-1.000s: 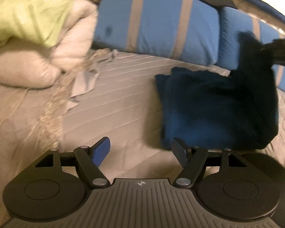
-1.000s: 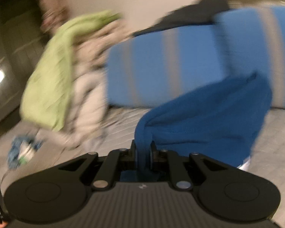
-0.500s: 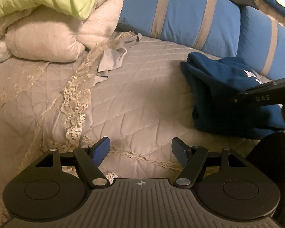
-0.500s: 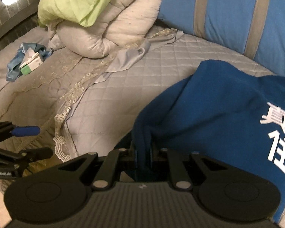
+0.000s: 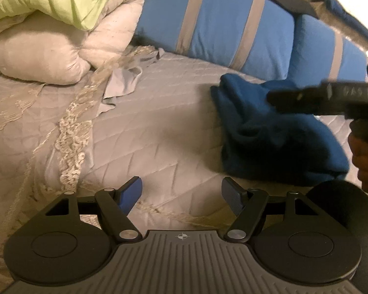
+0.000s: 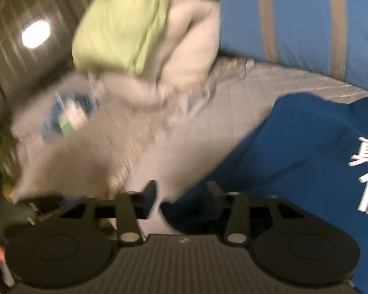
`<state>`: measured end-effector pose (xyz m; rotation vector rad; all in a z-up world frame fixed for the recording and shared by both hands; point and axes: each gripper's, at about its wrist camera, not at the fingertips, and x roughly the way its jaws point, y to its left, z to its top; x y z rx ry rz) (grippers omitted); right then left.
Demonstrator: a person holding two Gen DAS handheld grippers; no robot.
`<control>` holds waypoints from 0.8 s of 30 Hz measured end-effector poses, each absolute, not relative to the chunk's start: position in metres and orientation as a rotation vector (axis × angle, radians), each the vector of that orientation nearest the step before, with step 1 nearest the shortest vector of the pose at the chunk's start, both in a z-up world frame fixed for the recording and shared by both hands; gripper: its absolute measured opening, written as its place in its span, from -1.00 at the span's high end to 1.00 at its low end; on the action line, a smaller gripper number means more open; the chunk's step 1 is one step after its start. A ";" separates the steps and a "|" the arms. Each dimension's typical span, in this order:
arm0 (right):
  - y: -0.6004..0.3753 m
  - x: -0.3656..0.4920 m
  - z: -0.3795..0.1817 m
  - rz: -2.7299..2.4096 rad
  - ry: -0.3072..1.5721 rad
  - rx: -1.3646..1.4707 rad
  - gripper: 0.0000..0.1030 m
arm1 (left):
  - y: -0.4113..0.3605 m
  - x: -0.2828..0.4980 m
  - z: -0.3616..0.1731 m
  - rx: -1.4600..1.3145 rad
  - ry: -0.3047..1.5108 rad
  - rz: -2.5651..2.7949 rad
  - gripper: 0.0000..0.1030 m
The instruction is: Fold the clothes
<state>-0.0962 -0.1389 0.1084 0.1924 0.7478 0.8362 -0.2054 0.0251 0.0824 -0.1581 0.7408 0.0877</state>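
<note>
Blue sweatshirt was seen bunched on bed, right of left hand-held gripper, held wide, empty. Right hand-held gripper, nearer, was opening; garment edge lay between jaws, unpinched.

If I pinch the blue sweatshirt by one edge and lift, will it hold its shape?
Probably not. The blue sweatshirt lies slumped in soft folds on the quilted bedspread, so it will likely droop and unfold. The thick cloth looks unlikely to slip from the pads. The right gripper is opening, cloth lying loose between its jaws.
</note>
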 end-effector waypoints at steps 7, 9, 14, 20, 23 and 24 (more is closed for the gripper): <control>-0.212 -0.086 0.115 0.644 0.629 0.294 -0.69 | 0.026 -0.198 0.091 -0.254 0.677 -0.018 -0.38; -0.233 -0.081 0.107 0.579 0.618 0.312 -0.73 | 0.026 -0.192 0.092 -0.291 0.673 -0.050 -0.38; -0.280 -0.069 0.079 0.431 0.609 0.359 -0.93 | 0.022 -0.168 0.096 -0.349 0.670 -0.103 -0.38; -0.295 -0.060 0.060 0.351 0.651 0.381 -0.96 | 0.015 -0.122 0.092 -0.310 0.706 -0.118 -0.51; -0.297 -0.058 0.063 0.344 0.642 0.385 -1.00 | 0.012 -0.099 0.087 -0.279 0.748 -0.114 -0.51; -0.298 -0.057 0.063 0.342 0.641 0.389 -1.00 | 0.010 -0.090 0.084 -0.266 0.772 -0.119 -0.51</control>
